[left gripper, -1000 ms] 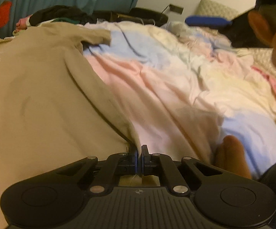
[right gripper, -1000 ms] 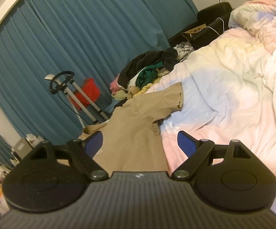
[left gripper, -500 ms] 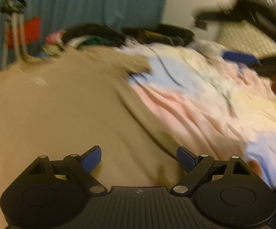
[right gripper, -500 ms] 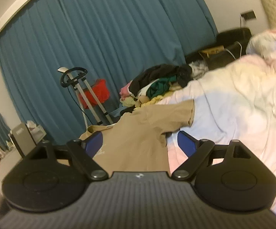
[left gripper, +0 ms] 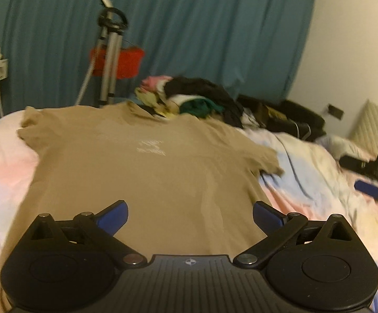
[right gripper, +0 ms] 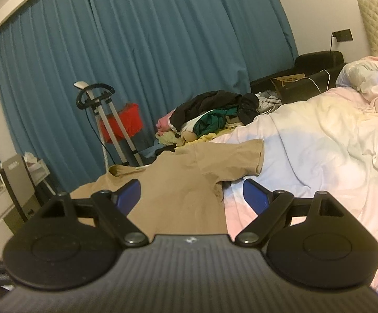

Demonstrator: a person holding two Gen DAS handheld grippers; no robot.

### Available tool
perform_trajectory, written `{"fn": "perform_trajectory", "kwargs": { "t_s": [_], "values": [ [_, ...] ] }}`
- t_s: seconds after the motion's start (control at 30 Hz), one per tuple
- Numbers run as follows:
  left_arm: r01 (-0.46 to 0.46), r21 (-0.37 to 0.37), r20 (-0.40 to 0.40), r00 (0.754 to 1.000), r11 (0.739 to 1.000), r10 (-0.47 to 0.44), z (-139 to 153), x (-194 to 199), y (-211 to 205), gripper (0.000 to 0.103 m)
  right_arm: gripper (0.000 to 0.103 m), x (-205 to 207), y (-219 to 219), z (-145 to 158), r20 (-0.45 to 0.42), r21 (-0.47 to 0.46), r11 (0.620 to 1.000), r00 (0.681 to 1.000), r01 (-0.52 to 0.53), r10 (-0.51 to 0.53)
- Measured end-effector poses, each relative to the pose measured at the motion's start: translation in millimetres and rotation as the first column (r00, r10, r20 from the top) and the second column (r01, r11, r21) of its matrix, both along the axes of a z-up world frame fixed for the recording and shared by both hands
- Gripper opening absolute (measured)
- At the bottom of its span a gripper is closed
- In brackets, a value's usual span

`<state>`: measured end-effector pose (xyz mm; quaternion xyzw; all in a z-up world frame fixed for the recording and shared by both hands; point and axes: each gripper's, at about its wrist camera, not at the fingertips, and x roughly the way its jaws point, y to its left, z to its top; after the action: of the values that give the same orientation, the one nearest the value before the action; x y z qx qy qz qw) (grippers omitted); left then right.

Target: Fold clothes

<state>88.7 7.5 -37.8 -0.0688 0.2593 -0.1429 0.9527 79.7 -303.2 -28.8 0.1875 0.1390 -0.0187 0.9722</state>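
Note:
A tan T-shirt (left gripper: pixel 147 172) lies spread flat on the bed, chest print up, sleeves out to both sides, collar toward the far edge. My left gripper (left gripper: pixel 190 212) is open and empty, held above the shirt's lower hem. The shirt also shows in the right wrist view (right gripper: pixel 183 182). My right gripper (right gripper: pixel 191 193) is open and empty, raised over the shirt's right side near its sleeve (right gripper: pixel 243 156). It appears at the right edge of the left wrist view (left gripper: pixel 371 182).
A pastel duvet (right gripper: pixel 319 140) covers the bed. A pile of clothes (left gripper: pixel 194 99) lies beyond the shirt's collar. A garment steamer stand (left gripper: pixel 109 52) with a red item stands before blue curtains (right gripper: pixel 163 39). A dark seat (right gripper: pixel 317 65) is at the back right.
My left gripper let go of the shirt's hem, opened, and rose and turned to face the whole shirt. My right gripper stayed open and lifted slightly.

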Motion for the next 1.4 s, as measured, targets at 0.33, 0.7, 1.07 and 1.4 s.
{"fn": "perform_trajectory", "kwargs": {
  "t_s": [0.33,0.7,1.07,1.4],
  "values": [
    [-0.064,-0.043,0.025,0.998,0.997,0.065,9.2,-2.3,21.4,0.103,0.087,21.2,17.2,-14.9,-0.026,-0.028,1.000,1.000,0.009,-0.009],
    [-0.092,0.020,0.054,0.994,0.996,0.091,-3.5,-10.1,10.1,0.103,0.087,45.7,12.3,-34.9,-0.076,-0.014,0.998,0.995,0.061,-0.062],
    [-0.145,0.052,-0.007,0.989,0.988,0.145,-23.5,4.3,1.4,0.103,0.087,71.9,-34.2,-67.7,-0.118,0.262,0.962,0.992,0.071,-0.041],
    [-0.175,0.075,-0.048,0.983,0.982,0.179,-36.2,14.9,0.6,0.103,0.088,118.6,-107.9,-140.7,-0.097,0.749,0.654,0.994,0.109,-0.055]
  ]
}}
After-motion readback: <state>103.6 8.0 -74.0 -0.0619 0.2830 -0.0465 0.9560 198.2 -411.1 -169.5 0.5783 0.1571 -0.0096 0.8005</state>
